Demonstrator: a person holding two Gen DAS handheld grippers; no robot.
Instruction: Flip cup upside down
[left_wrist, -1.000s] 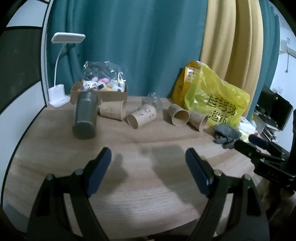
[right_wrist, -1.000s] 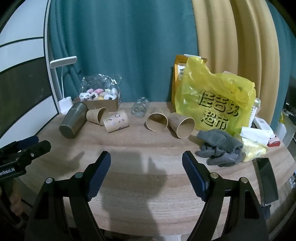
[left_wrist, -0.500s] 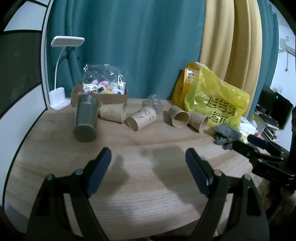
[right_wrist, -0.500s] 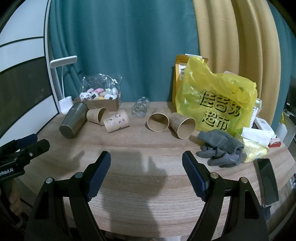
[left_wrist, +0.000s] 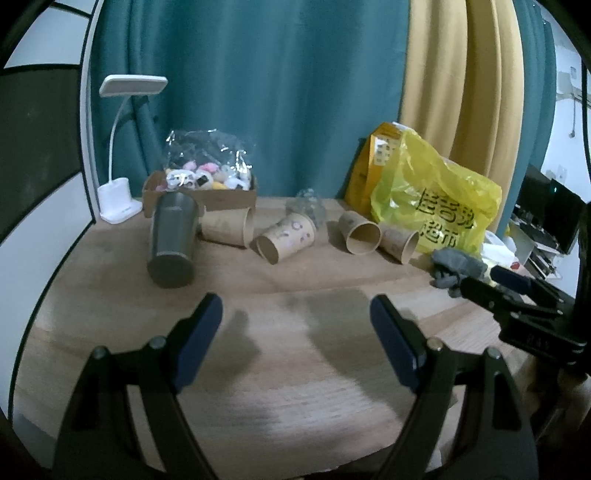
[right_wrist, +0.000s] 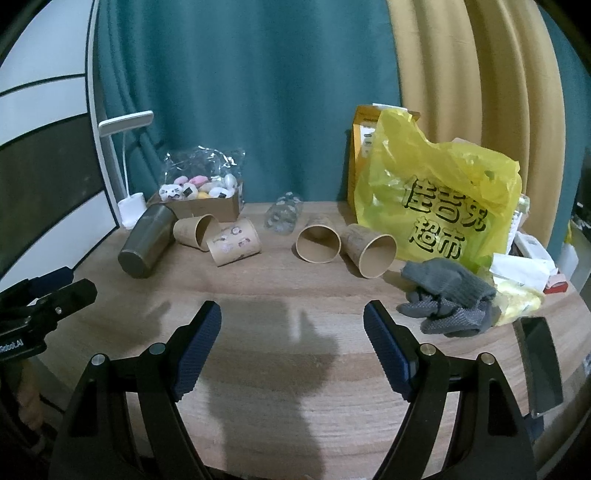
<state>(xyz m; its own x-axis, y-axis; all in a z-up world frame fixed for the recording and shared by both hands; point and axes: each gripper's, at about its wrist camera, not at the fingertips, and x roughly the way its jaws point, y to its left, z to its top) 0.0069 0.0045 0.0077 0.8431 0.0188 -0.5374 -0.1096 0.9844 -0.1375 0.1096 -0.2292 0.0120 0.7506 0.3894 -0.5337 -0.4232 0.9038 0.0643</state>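
Observation:
Several cups lie on their sides at the back of the wooden table (left_wrist: 295, 362). A dark metal tumbler (left_wrist: 173, 243) (right_wrist: 147, 240) is leftmost. Beside it lie a plain paper cup (left_wrist: 228, 226) (right_wrist: 195, 232) and a printed paper cup (left_wrist: 285, 238) (right_wrist: 234, 246). Two more brown paper cups (right_wrist: 318, 241) (right_wrist: 371, 249) lie to the right, mouths toward me. My left gripper (left_wrist: 296, 314) is open and empty above the near table. My right gripper (right_wrist: 292, 320) is open and empty too.
A yellow plastic bag (right_wrist: 439, 195) and grey gloves (right_wrist: 447, 295) sit at the right, with a black phone (right_wrist: 540, 365) near the edge. A box of small toys (left_wrist: 201, 188), a white desk lamp (left_wrist: 120, 195) and a crumpled clear bottle (right_wrist: 284, 214) stand at the back.
Both grippers have drifted slightly; the left view has shifted a little so the cups sit marginally lower. Nothing on the table has moved. Both stay open.

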